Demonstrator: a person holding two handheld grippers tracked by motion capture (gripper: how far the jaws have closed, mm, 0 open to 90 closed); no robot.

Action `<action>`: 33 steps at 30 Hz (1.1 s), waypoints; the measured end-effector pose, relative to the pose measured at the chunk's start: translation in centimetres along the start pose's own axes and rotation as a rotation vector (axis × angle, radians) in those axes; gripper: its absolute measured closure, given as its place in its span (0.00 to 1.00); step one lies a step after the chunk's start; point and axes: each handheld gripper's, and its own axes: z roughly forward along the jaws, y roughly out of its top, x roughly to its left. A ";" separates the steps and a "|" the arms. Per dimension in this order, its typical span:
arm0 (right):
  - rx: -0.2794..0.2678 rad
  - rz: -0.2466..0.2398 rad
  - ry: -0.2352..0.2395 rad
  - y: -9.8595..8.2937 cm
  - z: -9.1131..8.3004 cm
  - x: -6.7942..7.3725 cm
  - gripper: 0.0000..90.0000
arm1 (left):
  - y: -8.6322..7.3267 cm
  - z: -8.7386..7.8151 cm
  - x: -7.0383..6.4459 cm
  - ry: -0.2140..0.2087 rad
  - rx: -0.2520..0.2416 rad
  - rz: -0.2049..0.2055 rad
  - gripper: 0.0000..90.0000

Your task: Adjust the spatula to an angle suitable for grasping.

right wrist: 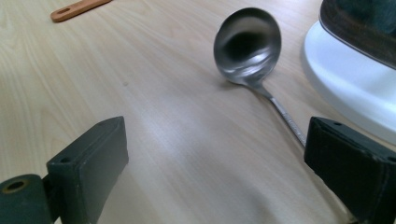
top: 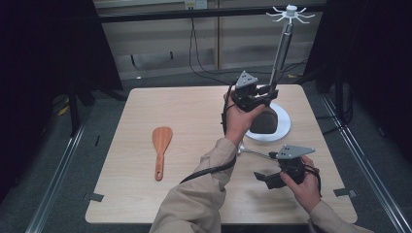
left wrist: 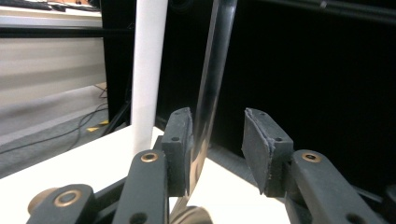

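A steel ladle [right wrist: 247, 44] lies on the table with its bowl up, its thin handle [top: 257, 154] running toward my right gripper [top: 263, 177]. That gripper [right wrist: 217, 135] is open and low over the wood, the handle's end lying by one jaw. My left gripper [top: 266, 92] is at the foot of the utensil stand's pole [top: 282, 48]. It [left wrist: 217, 116] is open around a shiny upright metal bar [left wrist: 212, 70], which rests against one pad [left wrist: 180, 140] with a gap to the other. A wooden spatula [top: 161, 145] lies at the left.
The stand has a white round base [top: 284, 131] with a dark lump [top: 265, 121] on it and a ring of hooks [top: 290, 12] on top. A white post [left wrist: 149, 70] rises beside the metal bar. Cables trail on the floor behind the table.
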 end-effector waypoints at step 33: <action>-0.353 0.081 -0.258 4.8 -1.8 -1.5 0.35 | -1.9 -7.6 0.0 0.079 0.039 0.028 0.26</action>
